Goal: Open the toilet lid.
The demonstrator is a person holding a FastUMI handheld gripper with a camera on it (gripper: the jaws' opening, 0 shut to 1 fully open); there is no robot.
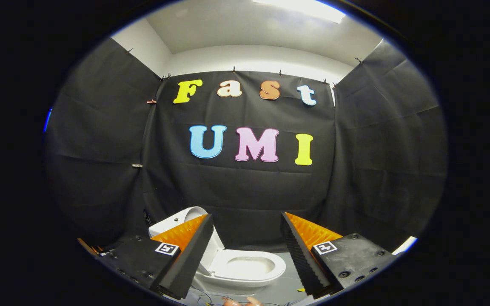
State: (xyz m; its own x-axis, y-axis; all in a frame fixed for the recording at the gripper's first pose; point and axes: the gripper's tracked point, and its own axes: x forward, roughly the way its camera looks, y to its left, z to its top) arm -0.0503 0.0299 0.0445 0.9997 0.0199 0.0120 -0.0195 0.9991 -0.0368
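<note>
Gripper view. The gripper [247, 238] is hovering above a small white toilet [245, 265], its jaws standing wide apart and holding nothing. The toilet is sitting on a grey floor [285, 287] against the booth's black cloth wall [245, 191]; its bowl and seat ring [249, 267] are showing in the gap between the two fingers, slightly below their tips. The toilet lid [194, 214] is already standing raised, leaning back by the cistern [166, 225] behind the left finger [189, 255], which is covering part of it. The right finger [300, 255] is lying clear of the toilet, beside the bowl's rim. Thin wires [204, 295] are trailing on the floor before the bowl, and fingertips of a person's hand [240, 302] are appearing just beneath it. A ceiling light [300, 8] is glowing above the cloth.
</note>
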